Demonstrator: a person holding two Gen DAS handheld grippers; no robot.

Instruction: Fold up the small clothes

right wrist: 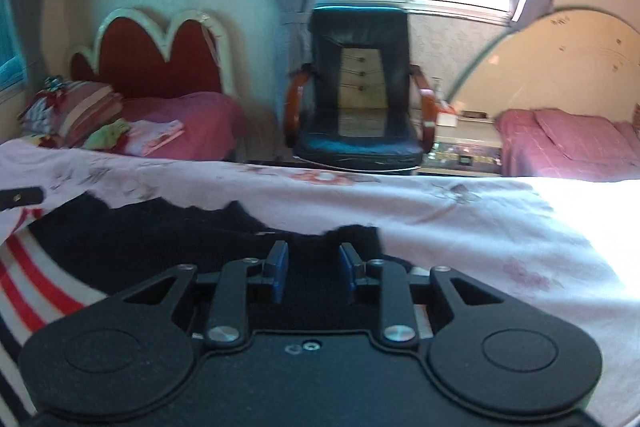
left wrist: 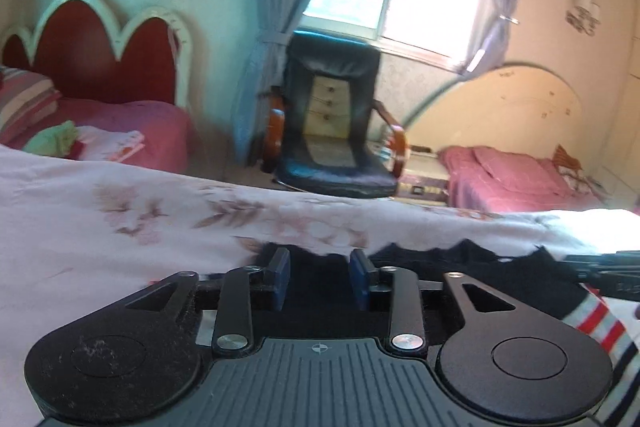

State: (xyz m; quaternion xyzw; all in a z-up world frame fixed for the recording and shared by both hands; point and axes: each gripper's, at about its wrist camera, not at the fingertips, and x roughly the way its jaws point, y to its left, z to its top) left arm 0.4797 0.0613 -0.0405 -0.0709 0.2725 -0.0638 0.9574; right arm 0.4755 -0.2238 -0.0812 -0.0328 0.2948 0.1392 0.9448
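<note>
Nearest the lens, the left hand-held gripper [left wrist: 319, 277] stands about half open, its blue pads [left wrist: 281, 277] apart over the dark garment [left wrist: 460, 267] with nothing pinched between them. The right hand-held gripper [right wrist: 313, 271] is narrower, yet its pads [right wrist: 279, 271] also show a gap and press on nothing, though the black cloth lies directly under them.

The dark garment [right wrist: 160, 231] lies flat on the floral bed sheet [right wrist: 460, 227], its ragged far edge running straight across between the two tools. A red, white and navy striped part [right wrist: 36, 275] shows at its near side. Judging by that straight edge, one fold looks laid down and released; further folds probably remain.

Farther off stand a black armchair [left wrist: 336, 123] and two beds with pink covers. No brand, label or writing can be read anywhere.
</note>
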